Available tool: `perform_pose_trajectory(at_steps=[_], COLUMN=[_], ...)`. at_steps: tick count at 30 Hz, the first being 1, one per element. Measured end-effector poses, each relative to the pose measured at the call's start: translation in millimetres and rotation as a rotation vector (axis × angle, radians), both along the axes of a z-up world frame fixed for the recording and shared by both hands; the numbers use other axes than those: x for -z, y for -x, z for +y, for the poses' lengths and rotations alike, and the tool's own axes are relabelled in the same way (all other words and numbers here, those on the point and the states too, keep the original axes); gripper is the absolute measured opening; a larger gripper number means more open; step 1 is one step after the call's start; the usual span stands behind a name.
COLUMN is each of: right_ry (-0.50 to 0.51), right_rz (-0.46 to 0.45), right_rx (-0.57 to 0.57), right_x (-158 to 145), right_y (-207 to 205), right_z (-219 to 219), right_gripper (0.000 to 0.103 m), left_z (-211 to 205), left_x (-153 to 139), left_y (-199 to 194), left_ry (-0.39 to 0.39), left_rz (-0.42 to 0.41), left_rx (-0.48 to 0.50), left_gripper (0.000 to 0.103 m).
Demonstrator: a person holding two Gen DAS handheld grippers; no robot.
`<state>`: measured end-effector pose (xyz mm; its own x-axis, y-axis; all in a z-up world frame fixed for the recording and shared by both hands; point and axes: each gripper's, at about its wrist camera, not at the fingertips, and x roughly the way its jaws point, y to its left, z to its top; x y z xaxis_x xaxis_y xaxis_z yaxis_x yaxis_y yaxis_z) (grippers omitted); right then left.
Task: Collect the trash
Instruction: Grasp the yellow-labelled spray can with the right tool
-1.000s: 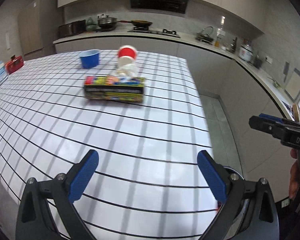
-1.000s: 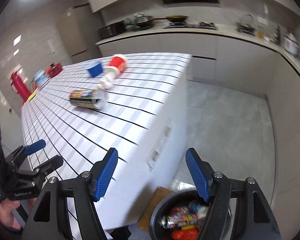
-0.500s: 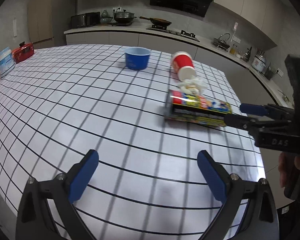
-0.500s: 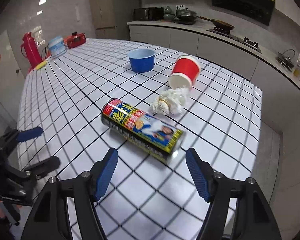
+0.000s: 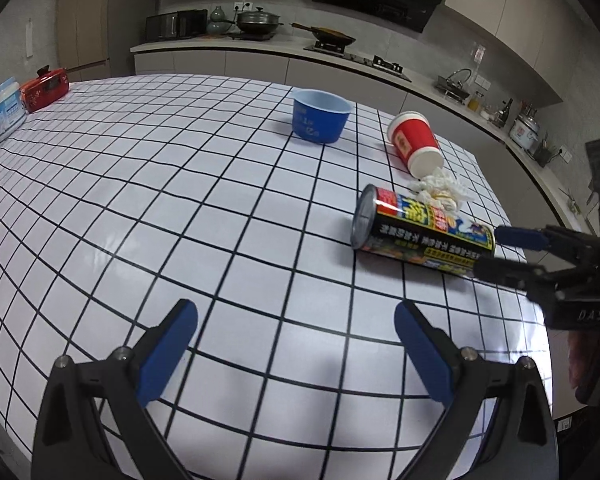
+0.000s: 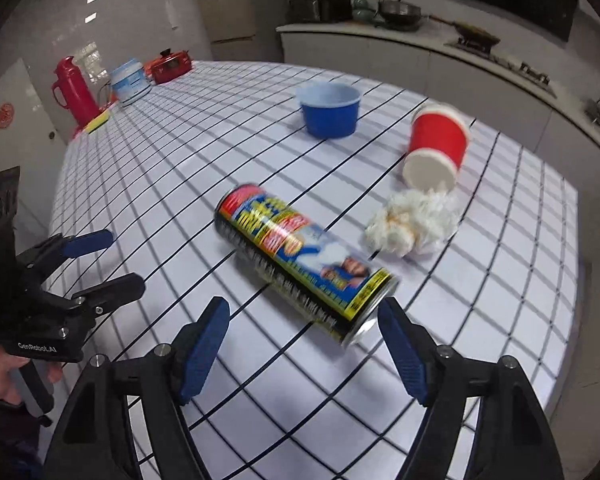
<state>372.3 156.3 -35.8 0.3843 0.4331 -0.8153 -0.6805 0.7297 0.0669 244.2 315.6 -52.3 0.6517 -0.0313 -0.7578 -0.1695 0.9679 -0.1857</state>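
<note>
1. Two claws are in my hands over the table (image 5: 100,208), which wears a white cloth with black grid lines.
2. My left claw (image 5: 296,350) is closest in its own view. Its blue pads stand wide apart, with nothing between them but bare cloth below.
3. My right claw (image 6: 302,344) is opening right now. Its pads touch nothing. The near end of the can (image 6: 300,268) sits just past its right pad, not between the pads.
4. In the left view I see my right claw from the side, and its tips reach to the can's far end. I cannot tell from there if they touch.
5. That can is a long, round metal tube lying on its side, shiny at the ends, with a bright label of red, yellow and blue.
6. Just behind it lies a crumpled white paper wad (image 6: 414,224), soft and bumpy.
7. Next comes a red paper cup (image 6: 438,144), tipped over, its white bottom toward the wad.
8. Farther back stands a smooth blue plastic bowl (image 5: 320,116), upright.
9. At the far edge sit a white tub (image 5: 4,114) and a red pot (image 5: 46,88).
10. Only the right view shows a tall red jug (image 6: 74,94).
</note>
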Motion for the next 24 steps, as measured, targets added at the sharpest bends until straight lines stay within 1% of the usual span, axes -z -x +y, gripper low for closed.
perform_pose_trajectory(at_steps=[2,4,7,8,10,11,14,16,19,22,24], right_ry=[0.023,0.075,0.102,0.127,0.153,0.152,0.093,0.065,0.017,-0.003,-0.005], right_rz=[-0.032,-0.068,-0.064,-0.056,-0.04,-0.026,0.041,0.082,0.137,0.164,0.176], right_rx=[-0.014,-0.04,-0.099,-0.104,-0.097,-0.077,-0.016,0.047,0.118,0.124,0.125], right_x=[-3.2,0.0,10.6,17.5,27.3,28.3,26.0,25.0,26.4,34.0,37.5], right_y=[-4.0,-9.4,-15.7,-18.8,-23.9,-26.0,-28.7,-27.3,-29.6,-38.2,-34.8], right_z=[6.9,20.6,39.3,45.8,54.5,55.8,50.2,41.0,31.6,42.6,40.7], right_gripper=[0.078,0.078,0.079,0.08,0.079,0.075,0.066,0.062,0.062,0.062,0.058], left_z=[4.1,8.8,14.7,17.0,19.2,19.9,21.3,20.8,17.3,13.3,9.7], left_x=[1.0,1.6,3.1,3.7,5.3,6.4,9.1,9.4,8.3,8.2,6.7], left_y=[-1.8,-2.7,-2.6,-3.9,-4.8,-5.3,-12.0,-17.4,-28.7,-41.1,-46.3], left_ry=[0.005,0.006,0.006,0.006,0.003,0.0,-0.003,-0.001,0.004,0.018,0.009], left_rz=[0.002,0.003,0.007,0.01,0.015,0.018,0.025,0.024,0.012,0.016,0.009], left_rx=[0.001,0.0,0.0,0.001,0.004,0.007,0.024,0.037,0.066,0.087,0.107], left_gripper=[0.099,0.099,0.099,0.099,0.099,0.099,0.099,0.099,0.099,0.099,0.099])
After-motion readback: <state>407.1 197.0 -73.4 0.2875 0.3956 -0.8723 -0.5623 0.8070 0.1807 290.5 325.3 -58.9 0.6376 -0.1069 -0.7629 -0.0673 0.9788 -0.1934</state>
